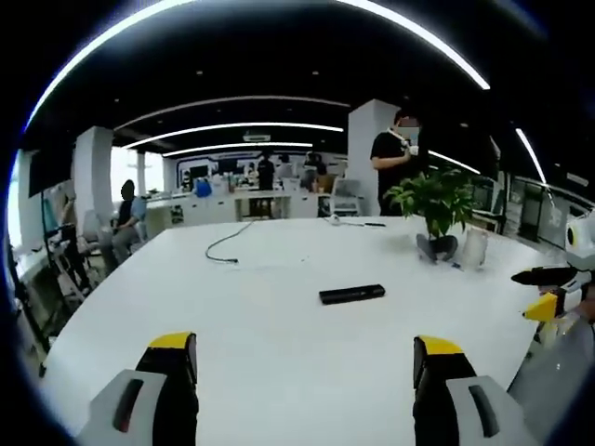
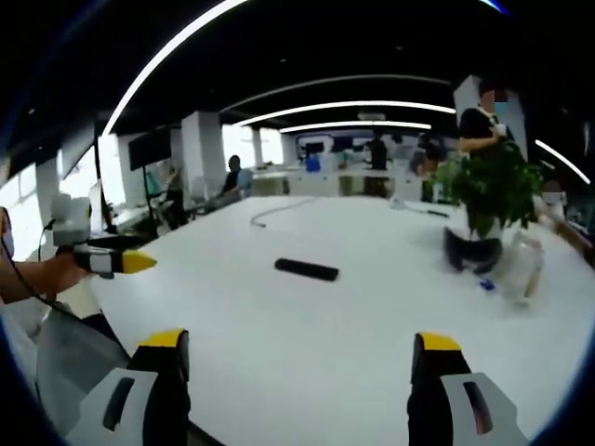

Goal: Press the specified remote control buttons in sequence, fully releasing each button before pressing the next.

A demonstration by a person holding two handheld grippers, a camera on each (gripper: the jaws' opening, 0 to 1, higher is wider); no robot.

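1. Yellow-tipped jaws of the left hand-held gripper rise at the bottom of the left gripper view, wide apart and empty.
2. Right hand-held gripper stands the same way at the bottom of the right gripper view: jaws apart, holding nothing.
3. Remote lies flat on the white desk, just right of centre in the left gripper view; it sits centre-left in the right gripper view, well apart from both grippers.
4. Plant and a clear cup stand beyond it, to the right.
5. Buttons are too small to read, so no press has begun, by my judgement.
6. To press well: close in slowly, bring one jaw tip down square on the button, lift fully clear, and keep the remote in frame.
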